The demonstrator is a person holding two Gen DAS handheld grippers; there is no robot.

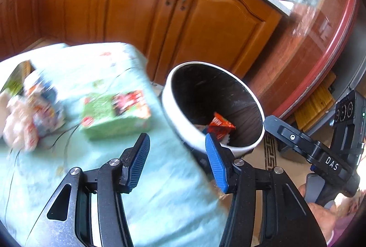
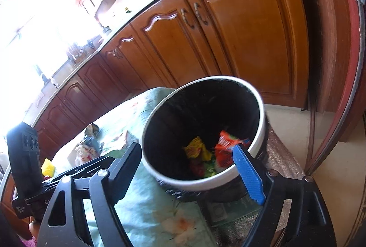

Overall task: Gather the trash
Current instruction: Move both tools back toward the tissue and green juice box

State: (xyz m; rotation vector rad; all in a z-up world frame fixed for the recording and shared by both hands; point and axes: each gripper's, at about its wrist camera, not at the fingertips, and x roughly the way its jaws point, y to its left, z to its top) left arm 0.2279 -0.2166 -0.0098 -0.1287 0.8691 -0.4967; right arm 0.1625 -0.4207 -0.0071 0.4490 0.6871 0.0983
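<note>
My left tongs (image 1: 177,155) and right tongs (image 2: 189,169) both gape wide and hold nothing. The bin (image 1: 173,119) sits at the table (image 1: 160,189) edge, and I judge a careless bump could tip it off. Inside the bin lie a red wrapper (image 2: 225,148), a yellow wrapper (image 2: 196,151) and something green beneath. More trash waits on the table: a green pack (image 1: 107,119) and, blurred so I can only guess, crumpled wrappers (image 1: 34,114) further left.
</note>
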